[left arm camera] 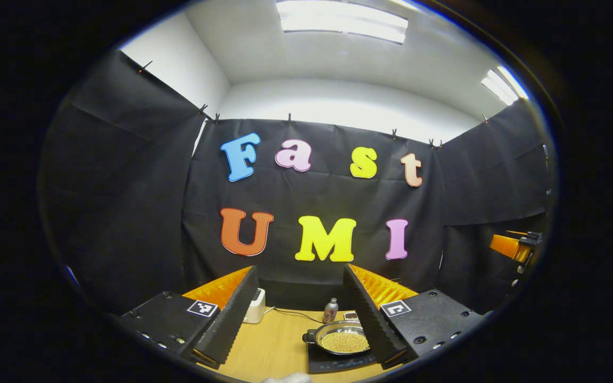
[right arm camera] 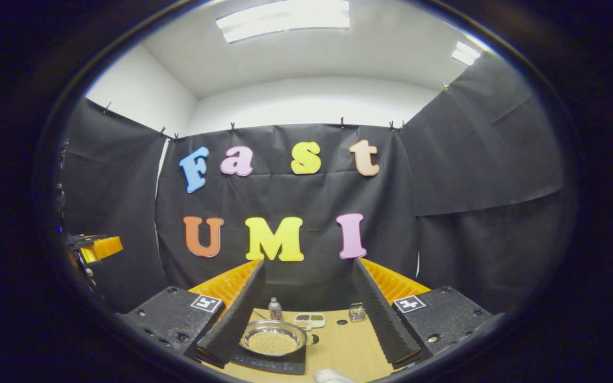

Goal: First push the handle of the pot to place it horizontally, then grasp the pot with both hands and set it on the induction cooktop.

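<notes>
Pot (left arm camera: 341, 339) full of grain already sits on the induction cooktop (left arm camera: 338, 360) on the desk (left arm camera: 274, 340), ahead of both grippers, right of the left gripper (left arm camera: 297, 314) and left of the right gripper (right arm camera: 306, 311), both with fingers spread wide and holding nothing.

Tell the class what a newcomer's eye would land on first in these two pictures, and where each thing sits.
The eye goes first to the shiny pot full of small yellowish grains, sitting on the dark induction cooktop on the wooden table. Next come the two open grippers, the left gripper and right gripper, framing it at the bottom of their views. Behind the pot stands a small bottle.
</notes>
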`<state>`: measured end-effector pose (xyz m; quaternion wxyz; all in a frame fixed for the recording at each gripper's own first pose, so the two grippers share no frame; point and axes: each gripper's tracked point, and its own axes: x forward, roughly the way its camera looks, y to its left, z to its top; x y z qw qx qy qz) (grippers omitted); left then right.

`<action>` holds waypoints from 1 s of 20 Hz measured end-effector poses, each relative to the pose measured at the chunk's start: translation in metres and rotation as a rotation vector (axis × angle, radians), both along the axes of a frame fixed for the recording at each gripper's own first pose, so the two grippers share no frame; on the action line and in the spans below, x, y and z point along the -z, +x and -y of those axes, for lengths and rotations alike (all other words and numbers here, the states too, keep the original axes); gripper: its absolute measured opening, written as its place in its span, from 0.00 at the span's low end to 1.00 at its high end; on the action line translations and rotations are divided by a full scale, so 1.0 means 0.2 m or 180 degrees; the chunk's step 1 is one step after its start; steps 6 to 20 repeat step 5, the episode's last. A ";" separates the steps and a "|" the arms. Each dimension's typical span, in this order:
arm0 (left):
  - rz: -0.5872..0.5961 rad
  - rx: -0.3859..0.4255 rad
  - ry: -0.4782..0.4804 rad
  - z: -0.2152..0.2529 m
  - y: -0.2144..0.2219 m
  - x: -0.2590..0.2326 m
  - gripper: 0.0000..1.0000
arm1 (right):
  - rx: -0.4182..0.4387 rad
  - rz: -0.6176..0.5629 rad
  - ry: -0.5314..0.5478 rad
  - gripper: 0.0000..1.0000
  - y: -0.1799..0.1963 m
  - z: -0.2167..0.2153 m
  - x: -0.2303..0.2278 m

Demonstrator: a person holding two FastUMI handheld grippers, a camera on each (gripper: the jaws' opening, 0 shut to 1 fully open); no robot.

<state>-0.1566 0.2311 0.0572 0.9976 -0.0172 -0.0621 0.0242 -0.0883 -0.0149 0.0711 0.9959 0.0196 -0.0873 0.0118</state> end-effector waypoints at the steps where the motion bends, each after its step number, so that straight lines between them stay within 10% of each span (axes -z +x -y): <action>1: 0.0001 -0.0004 0.0009 -0.01 0.01 -0.01 0.95 | -0.0021 -0.0005 0.0027 1.00 0.00 -0.01 0.00; 20: -0.0038 -0.0064 0.0096 -0.02 0.00 0.00 0.95 | -0.0036 -0.0059 0.0049 1.00 0.02 -0.02 0.03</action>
